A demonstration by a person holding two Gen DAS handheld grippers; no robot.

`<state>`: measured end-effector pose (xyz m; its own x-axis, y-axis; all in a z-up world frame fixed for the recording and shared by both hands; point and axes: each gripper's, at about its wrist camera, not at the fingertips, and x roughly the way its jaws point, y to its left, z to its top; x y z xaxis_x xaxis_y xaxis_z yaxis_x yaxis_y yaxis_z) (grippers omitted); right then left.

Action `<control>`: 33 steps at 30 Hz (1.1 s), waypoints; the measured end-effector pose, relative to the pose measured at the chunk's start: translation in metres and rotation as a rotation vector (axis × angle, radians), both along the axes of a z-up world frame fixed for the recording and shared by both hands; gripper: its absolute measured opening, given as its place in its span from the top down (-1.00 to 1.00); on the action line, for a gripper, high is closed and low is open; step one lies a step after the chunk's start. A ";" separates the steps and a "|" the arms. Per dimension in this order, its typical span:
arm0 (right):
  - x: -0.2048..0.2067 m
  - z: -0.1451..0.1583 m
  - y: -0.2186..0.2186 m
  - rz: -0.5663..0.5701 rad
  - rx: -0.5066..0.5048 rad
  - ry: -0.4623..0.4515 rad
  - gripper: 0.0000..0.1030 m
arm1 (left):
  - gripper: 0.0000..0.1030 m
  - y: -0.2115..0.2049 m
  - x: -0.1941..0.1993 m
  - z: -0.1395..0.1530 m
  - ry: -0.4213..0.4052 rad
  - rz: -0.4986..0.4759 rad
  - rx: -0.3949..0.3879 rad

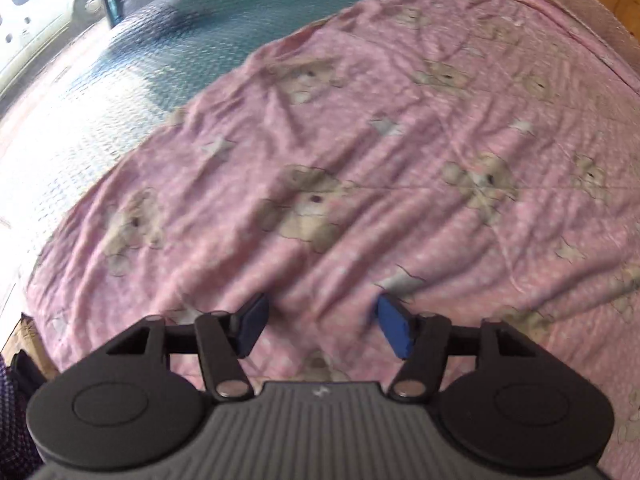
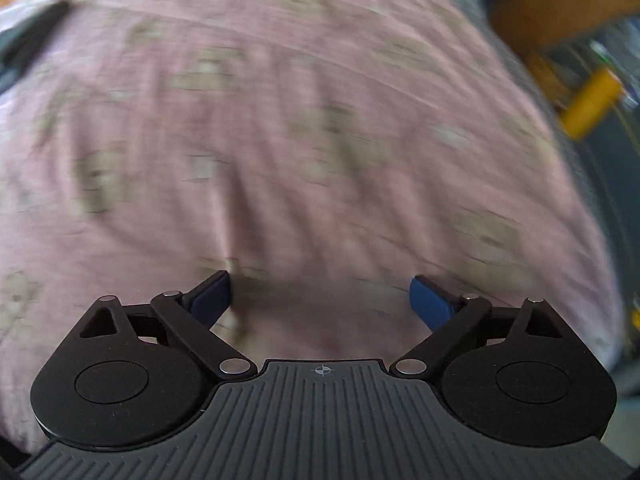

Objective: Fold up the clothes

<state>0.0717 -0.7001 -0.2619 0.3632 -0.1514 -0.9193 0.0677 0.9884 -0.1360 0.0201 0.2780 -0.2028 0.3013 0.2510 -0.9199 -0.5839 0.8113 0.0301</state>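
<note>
Pink cloth (image 1: 360,160) beneath left tongs (image 1: 320,328), jaws apart

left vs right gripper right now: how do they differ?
Opening: the left gripper has its jaws about half apart; the right gripper has them spread much wider. Picture: the left wrist view shows the pink teddy-print cloth fairly sharply; the right wrist view shows it smeared by blur. Shared: both are open, hold nothing, and point down at the cloth.

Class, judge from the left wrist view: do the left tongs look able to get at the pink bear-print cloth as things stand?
Probably yes. The left tongs stand open right over the pink cloth, which lies spread flat, and nothing sits between pads and fabric.
</note>
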 end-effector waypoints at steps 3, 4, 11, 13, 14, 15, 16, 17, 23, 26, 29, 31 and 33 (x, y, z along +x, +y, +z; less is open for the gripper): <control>0.018 0.014 0.021 -0.051 -0.096 0.005 -0.56 | -0.09 0.005 0.029 0.016 -0.071 -0.015 -0.034; 0.025 0.019 0.033 -0.063 -0.096 -0.008 -0.56 | -0.09 0.004 0.046 0.019 -0.095 -0.025 -0.058; 0.081 0.049 0.158 0.015 0.030 -0.037 -0.60 | -0.37 0.005 0.177 -0.022 -0.043 -0.024 -0.017; 0.095 0.057 0.197 0.070 0.086 -0.051 -0.63 | -0.76 0.016 0.199 -0.032 -0.016 -0.046 0.030; 0.099 0.061 0.214 0.084 0.110 -0.063 -0.66 | -0.96 0.025 0.204 -0.035 -0.012 -0.051 0.029; 0.101 0.064 0.228 0.094 0.132 -0.077 -0.70 | -1.00 0.035 0.207 -0.037 -0.015 -0.053 0.015; 0.104 0.068 0.243 0.103 0.154 -0.092 -0.70 | -1.00 0.044 0.211 -0.039 -0.017 -0.054 0.002; 0.108 0.070 0.256 0.102 0.177 -0.103 -0.70 | -1.00 0.049 0.214 -0.040 -0.014 -0.069 0.025; 0.133 0.080 0.313 -0.069 0.590 -0.169 -0.63 | -0.83 0.081 0.218 -0.038 -0.043 -0.012 0.069; 0.164 0.055 0.328 -0.153 0.845 -0.143 -0.64 | -0.38 0.083 0.222 -0.020 -0.048 -0.038 0.052; 0.186 0.032 0.340 -0.231 0.923 -0.114 -0.64 | -0.42 0.064 0.214 0.016 -0.129 -0.106 0.019; 0.195 0.020 0.342 -0.276 0.965 -0.106 -0.65 | -0.45 0.041 0.208 0.032 -0.171 -0.164 -0.016; 0.204 0.010 0.343 -0.313 1.007 -0.103 -0.64 | -0.46 0.011 0.205 0.043 -0.188 -0.238 -0.035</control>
<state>0.2762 -0.3570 -0.2520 0.5230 0.5635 -0.6395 0.3033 0.5782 0.7574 0.2250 0.2892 -0.1601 0.5132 0.1219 -0.8496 -0.3702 0.9245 -0.0910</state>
